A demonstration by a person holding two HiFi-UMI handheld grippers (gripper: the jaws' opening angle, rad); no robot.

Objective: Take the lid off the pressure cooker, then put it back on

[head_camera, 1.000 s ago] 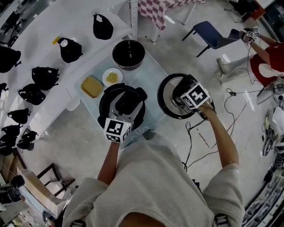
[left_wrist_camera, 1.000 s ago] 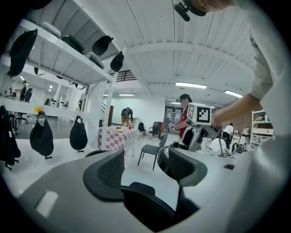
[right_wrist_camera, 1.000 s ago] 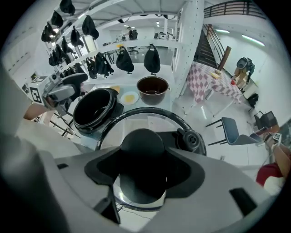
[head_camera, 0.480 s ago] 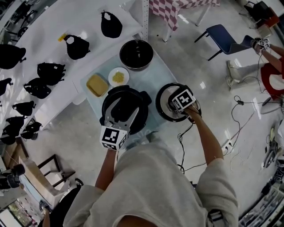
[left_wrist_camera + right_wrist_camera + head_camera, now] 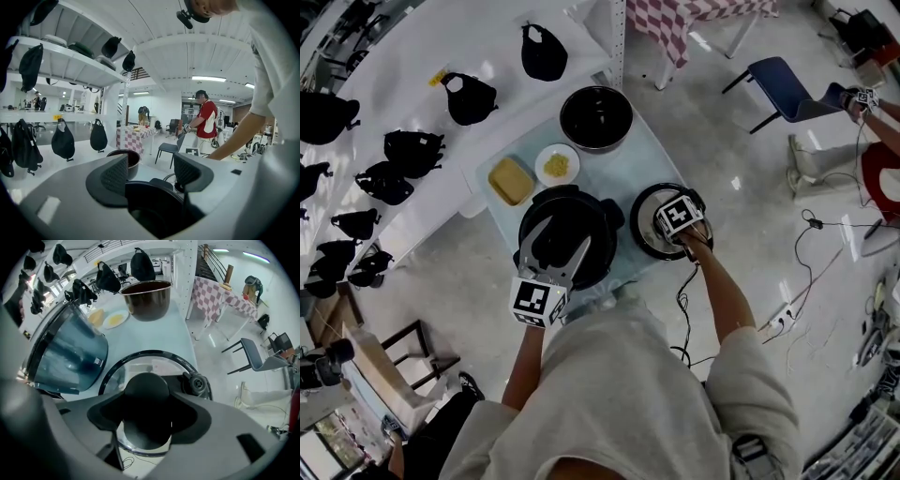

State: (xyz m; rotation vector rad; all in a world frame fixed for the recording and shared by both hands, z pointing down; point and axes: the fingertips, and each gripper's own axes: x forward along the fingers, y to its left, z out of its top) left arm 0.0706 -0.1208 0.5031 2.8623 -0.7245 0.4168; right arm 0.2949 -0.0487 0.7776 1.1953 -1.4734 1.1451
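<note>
The black pressure cooker [image 5: 534, 214] stands uncovered on the pale table [image 5: 623, 164]. My left gripper [image 5: 561, 246] hovers over its mouth, jaws apart with nothing between them; in the left gripper view [image 5: 151, 174] the cooker's dark rim [image 5: 154, 206] lies just below. The glass lid [image 5: 643, 225] with its black ring is right of the cooker, at the table's right corner. My right gripper [image 5: 147, 416] points down and is shut on the lid's black knob [image 5: 146, 387]. The lid's near part [image 5: 140, 364] overhangs the floor; I cannot tell whether it rests on the table.
A steel inner pot [image 5: 596, 118] stands at the table's far end, with a small plate of yellow food [image 5: 557, 165] and a yellow block [image 5: 510, 180] to its left. Black bags [image 5: 412, 150] lie on white shelving at left. A blue chair [image 5: 787, 84] and floor cables [image 5: 806, 281] are at right.
My right gripper has come down with the lid, from above the floor beside the table to low at the table's right corner. The left gripper has stayed over the cooker.
</note>
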